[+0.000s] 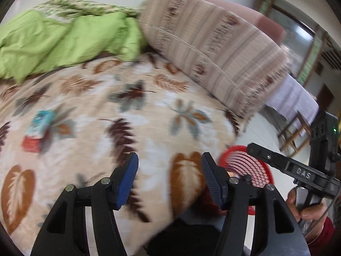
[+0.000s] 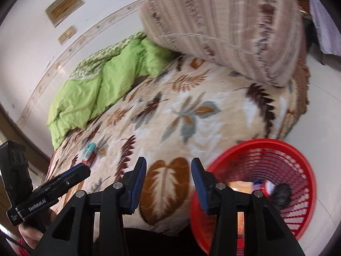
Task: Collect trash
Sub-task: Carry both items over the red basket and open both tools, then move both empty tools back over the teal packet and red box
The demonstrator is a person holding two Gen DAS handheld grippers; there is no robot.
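A teal, white and red wrapper (image 1: 38, 129) lies on the leaf-patterned bedspread (image 1: 149, 106), far left of my left gripper (image 1: 169, 181), which is open and empty over the bed's near edge. The wrapper also shows small in the right wrist view (image 2: 89, 150), beside the left gripper's finger. My right gripper (image 2: 168, 182) is open and empty above the bed's edge. A red mesh basket (image 2: 298, 149) stands on the floor to its right, with several pieces of trash (image 2: 270, 188) in it. The basket also shows in the left wrist view (image 1: 243, 166).
A crumpled green quilt (image 1: 59, 40) lies at the back of the bed. A large striped beige pillow (image 1: 213, 42) sits at the head end. White tiled floor (image 2: 319, 111) surrounds the basket. A wooden chair (image 1: 296, 132) stands beyond.
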